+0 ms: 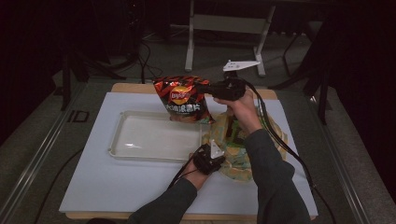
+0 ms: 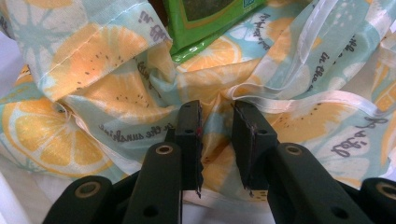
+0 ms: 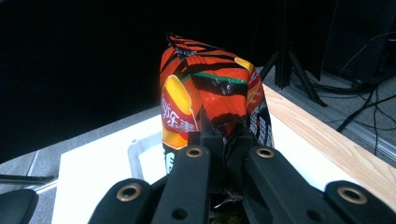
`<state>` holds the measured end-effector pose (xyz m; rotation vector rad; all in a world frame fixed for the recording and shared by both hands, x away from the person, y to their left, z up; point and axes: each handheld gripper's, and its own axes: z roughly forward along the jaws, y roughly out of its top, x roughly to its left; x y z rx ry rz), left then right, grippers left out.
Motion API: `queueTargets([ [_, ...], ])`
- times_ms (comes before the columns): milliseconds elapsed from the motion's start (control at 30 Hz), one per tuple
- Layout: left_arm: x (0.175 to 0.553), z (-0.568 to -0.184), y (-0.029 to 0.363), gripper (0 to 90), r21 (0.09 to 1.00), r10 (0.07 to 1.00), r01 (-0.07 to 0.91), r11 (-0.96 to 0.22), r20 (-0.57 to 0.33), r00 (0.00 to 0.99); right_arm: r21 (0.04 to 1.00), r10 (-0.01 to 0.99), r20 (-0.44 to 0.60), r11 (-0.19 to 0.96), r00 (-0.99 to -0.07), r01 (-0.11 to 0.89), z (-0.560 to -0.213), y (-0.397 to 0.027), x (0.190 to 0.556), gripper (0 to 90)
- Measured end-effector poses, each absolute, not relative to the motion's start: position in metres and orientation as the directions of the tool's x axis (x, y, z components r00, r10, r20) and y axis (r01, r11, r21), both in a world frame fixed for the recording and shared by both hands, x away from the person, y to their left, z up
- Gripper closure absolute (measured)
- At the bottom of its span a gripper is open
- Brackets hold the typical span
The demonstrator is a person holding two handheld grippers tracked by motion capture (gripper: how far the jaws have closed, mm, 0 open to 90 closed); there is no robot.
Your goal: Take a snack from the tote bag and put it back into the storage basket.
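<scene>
A red and black chip bag (image 1: 182,98) hangs in the air over the far right corner of a clear plastic tray (image 1: 122,122). My right gripper (image 1: 204,88) is shut on its right edge. In the right gripper view the jaws pinch the crumpled lower part of the chip bag (image 3: 210,88), with the right gripper (image 3: 224,135) tight on it. A cloth bag with an orange-slice print (image 1: 243,158) lies right of the tray, with a green packet (image 1: 236,133) inside. My left gripper (image 1: 218,154) is shut on a fold of the cloth bag (image 2: 107,60), fabric bunched between the left gripper (image 2: 215,121) jaws. The green packet (image 2: 205,18) shows at its mouth.
A white board (image 1: 93,186) covers a wooden tabletop (image 1: 133,87). The tray holds nothing. Cables trail from both grippers across the board. A metal stand (image 1: 224,28) and dark floor lie beyond the far edge.
</scene>
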<state>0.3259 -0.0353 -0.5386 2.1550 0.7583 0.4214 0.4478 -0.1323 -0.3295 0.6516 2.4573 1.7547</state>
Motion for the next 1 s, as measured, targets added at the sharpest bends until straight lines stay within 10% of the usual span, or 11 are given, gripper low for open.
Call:
queueTargets([
  [1000,0.325,-0.539,-0.036,71.5,0.775,0.635,0.365,-0.515,0.06,0.77,0.865,0.429,0.206,0.341,-0.88,0.368,-0.36,-0.089,0.476,90.0],
])
